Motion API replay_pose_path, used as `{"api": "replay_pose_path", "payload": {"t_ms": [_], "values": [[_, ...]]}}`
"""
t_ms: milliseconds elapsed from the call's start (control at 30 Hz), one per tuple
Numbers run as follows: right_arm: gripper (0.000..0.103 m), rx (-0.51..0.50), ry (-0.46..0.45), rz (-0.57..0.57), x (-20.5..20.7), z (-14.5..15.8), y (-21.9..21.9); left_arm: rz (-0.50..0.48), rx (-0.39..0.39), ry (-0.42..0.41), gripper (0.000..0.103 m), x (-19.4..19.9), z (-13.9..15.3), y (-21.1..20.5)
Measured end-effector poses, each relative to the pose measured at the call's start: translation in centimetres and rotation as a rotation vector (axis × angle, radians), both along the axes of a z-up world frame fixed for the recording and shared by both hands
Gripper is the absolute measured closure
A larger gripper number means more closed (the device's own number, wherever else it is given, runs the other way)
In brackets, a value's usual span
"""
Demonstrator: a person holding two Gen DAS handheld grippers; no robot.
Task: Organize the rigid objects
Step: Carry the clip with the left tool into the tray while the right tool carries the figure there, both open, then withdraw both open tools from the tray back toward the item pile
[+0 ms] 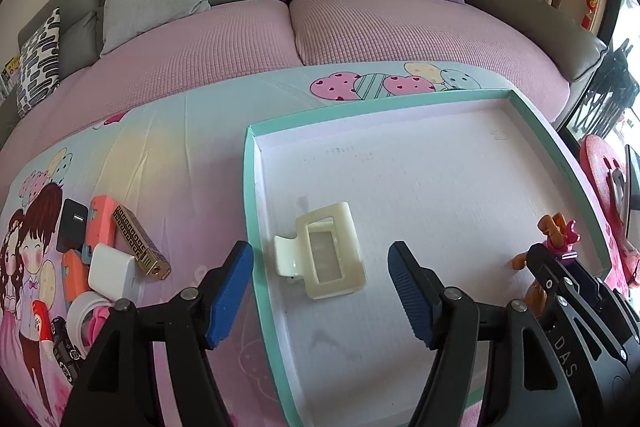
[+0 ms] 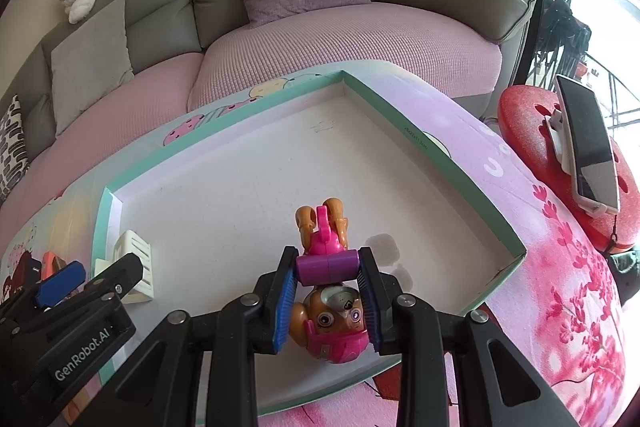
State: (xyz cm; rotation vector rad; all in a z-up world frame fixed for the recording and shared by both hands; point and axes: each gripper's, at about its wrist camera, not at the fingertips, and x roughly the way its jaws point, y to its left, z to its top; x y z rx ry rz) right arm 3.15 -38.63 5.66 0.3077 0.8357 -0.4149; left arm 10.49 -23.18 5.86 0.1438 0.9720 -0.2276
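Note:
A shallow teal-rimmed tray [image 1: 520, 98] with a white floor lies on the cartoon-print table cover; it also shows in the right wrist view [image 2: 404, 115]. A cream hair claw clip [image 1: 320, 251] lies in the tray's near left part, seen too in the right wrist view [image 2: 134, 267]. My left gripper [image 1: 320, 291] is open and empty just behind the clip. My right gripper [image 2: 327, 291] is shut on a pink and brown toy pup figure [image 2: 328, 267], held over the tray's near right part. The figure also shows in the left wrist view [image 1: 556, 239].
Left of the tray lie a gold patterned lighter [image 1: 140, 243], a white charger [image 1: 114, 273], a black charger [image 1: 72, 225], an orange case [image 1: 102, 221] and tape rolls [image 1: 84, 311]. A red stool [image 2: 560, 163] with a phone [image 2: 588, 143] stands right. A sofa [image 1: 280, 27] is behind.

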Motion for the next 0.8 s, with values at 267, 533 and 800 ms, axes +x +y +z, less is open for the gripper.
{"api": "replay_pose_path", "payload": {"t_ms": [267, 533, 800], "values": [[0.039, -0.011, -0.032, 0.006, -0.2, 0.8, 0.5, 0.045, -0.023, -0.018, 0.013, 0.3, 0.8, 1.7], [0.003, -0.032, -0.027, 0.012, 0.0, 0.7, 1.0, 0.129, -0.114, -0.052, 0.004, 0.9, 1.6, 5.0], [0.0, -0.059, -0.017, 0.034, 0.5, 0.7, 2.0, 0.269, -0.134, -0.067, 0.0, 1.5, 1.6, 9.7]]}}
